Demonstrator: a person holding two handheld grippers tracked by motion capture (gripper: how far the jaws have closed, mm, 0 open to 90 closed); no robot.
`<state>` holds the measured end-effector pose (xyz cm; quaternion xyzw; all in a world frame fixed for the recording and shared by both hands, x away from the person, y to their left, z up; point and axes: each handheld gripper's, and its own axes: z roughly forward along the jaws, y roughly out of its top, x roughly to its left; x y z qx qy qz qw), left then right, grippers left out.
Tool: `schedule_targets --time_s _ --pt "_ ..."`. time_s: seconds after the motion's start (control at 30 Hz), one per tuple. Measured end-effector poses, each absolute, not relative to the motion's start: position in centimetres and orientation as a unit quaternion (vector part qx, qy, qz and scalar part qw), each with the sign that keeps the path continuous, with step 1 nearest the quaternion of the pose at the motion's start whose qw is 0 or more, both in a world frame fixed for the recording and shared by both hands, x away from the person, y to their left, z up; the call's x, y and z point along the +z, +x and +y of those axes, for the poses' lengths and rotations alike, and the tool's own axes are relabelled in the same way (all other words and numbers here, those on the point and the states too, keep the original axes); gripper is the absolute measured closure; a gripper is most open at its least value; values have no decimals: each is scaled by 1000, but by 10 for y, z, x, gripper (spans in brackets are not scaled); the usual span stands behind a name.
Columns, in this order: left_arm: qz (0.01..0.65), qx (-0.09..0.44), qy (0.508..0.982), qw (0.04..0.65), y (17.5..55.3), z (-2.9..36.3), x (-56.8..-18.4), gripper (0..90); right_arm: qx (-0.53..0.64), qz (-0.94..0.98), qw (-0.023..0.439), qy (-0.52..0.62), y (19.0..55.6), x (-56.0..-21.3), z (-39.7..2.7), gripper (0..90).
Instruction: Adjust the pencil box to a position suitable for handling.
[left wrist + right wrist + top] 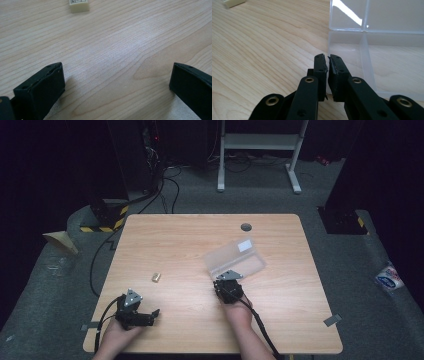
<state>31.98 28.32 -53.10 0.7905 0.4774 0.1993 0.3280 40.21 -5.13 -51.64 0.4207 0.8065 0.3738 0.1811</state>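
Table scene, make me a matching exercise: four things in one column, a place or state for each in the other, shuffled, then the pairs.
1. left gripper
2. right gripper
3. clear plastic box
4. small cream block

A. lid raised
B. jaws shut, at the box's near edge
C. jaws wide apart over bare wood
D. lying alone on the wooden table, left of the box

Pairs: 1-C, 2-B, 3-A, 4-D

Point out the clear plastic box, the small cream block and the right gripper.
clear plastic box [248, 264], high view, on its tray floor.
small cream block [156, 277], high view, on its top.
right gripper [328, 58], right gripper view, between its closed fingertips.
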Motion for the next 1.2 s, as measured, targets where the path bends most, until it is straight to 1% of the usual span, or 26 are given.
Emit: schedule_targets --time_s 0.33,0.43,0.57,0.7,0.77,0.83,1.03,1.1,1.2 --pt "477 200 790 328 319 283 -531 4 390 808 172 406 395 -516 -19 825" --pt "476 200 791 327 318 283 -531 6 395 810 167 400 393 -515 -8 804" --pt "476 201 791 327 318 283 -531 9 413 802 169 397 389 -504 -7 760" --pt "477 201 791 328 318 283 -531 9 423 789 186 405 385 -487 -29 701" --pt "477 200 791 328 318 283 -531 9 422 779 206 415 384 -480 -49 671" --pt "476 198 791 330 318 283 -531 9 417 766 223 434 385 -478 -74 660" --pt "476 198 791 330 318 283 -531 9 372 736 266 500 386 -491 -138 618" --pt "476 198 791 330 318 283 -531 9 358 731 274 513 384 -496 -152 615" --pt "475 198 791 330 319 283 -531 9 349 724 271 530 383 -503 -166 614"
